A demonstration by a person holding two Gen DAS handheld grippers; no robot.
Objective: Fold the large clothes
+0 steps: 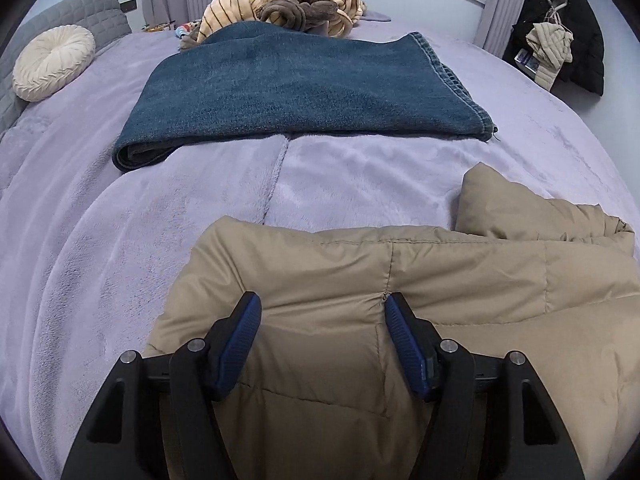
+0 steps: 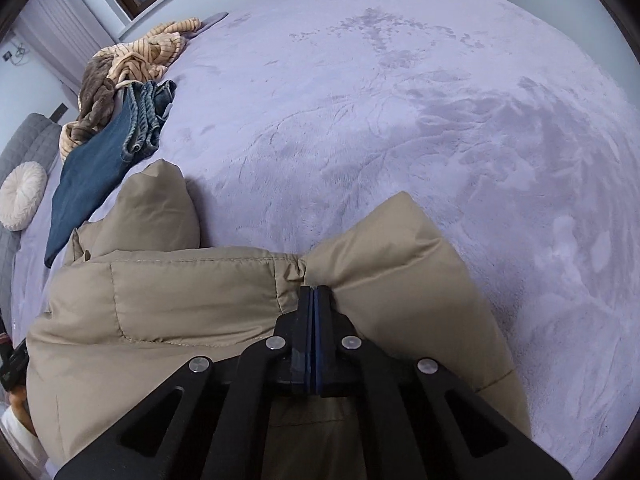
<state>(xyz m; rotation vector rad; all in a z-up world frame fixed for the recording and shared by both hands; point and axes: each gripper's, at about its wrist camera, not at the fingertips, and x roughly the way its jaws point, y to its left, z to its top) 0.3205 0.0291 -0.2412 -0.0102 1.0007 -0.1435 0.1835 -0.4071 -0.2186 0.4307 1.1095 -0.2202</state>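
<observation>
While L gripper (image 1: 322,314) gapes, R gripper (image 2: 315,290) pinches jacket (image 2: 192,292).

Each claw (image 1: 322,310) has black angular links, round silver screws and triangular cut-outs. Ribbed blue pads (image 1: 240,344) line its fingers. The right claw (image 2: 315,294) looks alike.

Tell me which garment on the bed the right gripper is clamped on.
The tan puffer jacket, pinched in the right gripper. The folded blue jeans and the striped pile lie untouched farther away.
</observation>
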